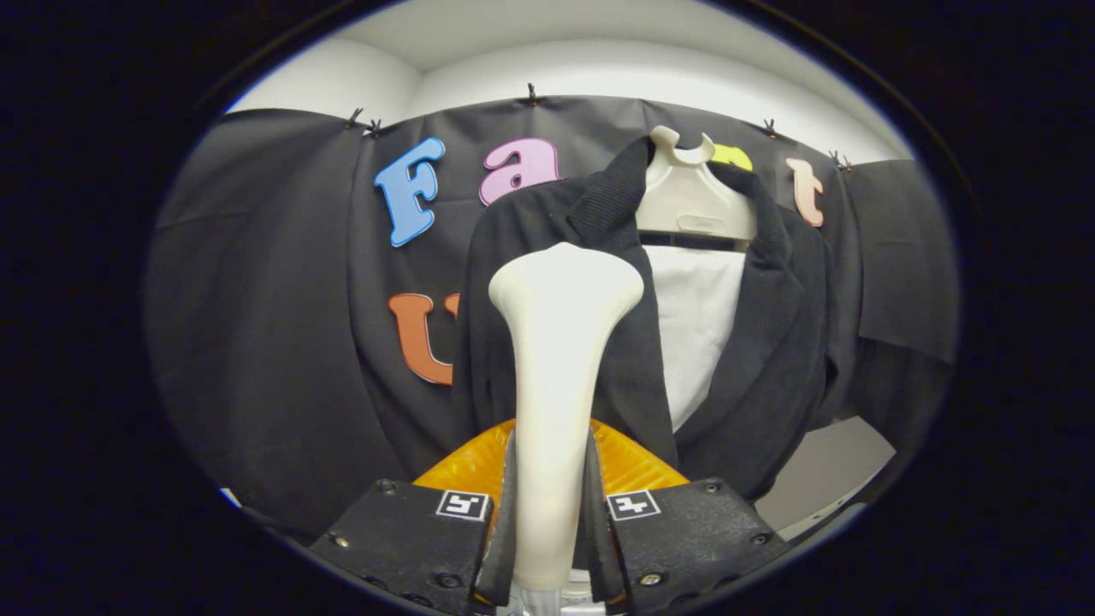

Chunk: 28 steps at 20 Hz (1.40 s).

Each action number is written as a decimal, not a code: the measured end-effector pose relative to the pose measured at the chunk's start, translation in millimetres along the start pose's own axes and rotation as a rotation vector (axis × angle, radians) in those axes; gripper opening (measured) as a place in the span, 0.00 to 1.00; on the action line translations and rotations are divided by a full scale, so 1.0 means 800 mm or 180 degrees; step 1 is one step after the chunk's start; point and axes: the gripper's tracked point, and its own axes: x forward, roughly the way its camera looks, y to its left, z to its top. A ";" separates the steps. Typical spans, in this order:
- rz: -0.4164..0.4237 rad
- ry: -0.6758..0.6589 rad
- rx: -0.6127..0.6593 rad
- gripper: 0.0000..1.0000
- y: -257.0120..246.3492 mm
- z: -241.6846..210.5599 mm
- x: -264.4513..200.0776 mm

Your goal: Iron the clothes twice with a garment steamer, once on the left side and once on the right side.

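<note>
In the gripper view, the gripper has its jaws drawn in close, both fingers pressing on the handle of the garment steamer, which stands upright between them. The steamer is cream, slim at the handle and flaring to a wide head. That head sits against the left front panel of the dark jacket. The jacket hangs just beyond the steamer on a pale hanger, open over a white shirt.
</note>
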 end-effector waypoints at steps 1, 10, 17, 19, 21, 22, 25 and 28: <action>-0.0011 0.0019 -0.0005 0.37 0.001 -0.007 0.000; -0.0066 0.0224 -0.0052 0.37 -0.009 -0.075 0.002; -0.0079 0.0361 -0.0126 0.37 -0.017 -0.128 0.005; -0.0065 0.0403 -0.0150 0.37 -0.017 -0.144 0.005; -0.0058 0.0450 -0.0156 0.37 -0.020 -0.159 0.006; -0.0064 0.0469 -0.0168 0.37 -0.022 -0.167 0.006; -0.0071 0.0521 -0.0178 0.37 -0.027 -0.187 0.009; -0.0094 0.0572 -0.0198 0.37 -0.031 -0.207 0.009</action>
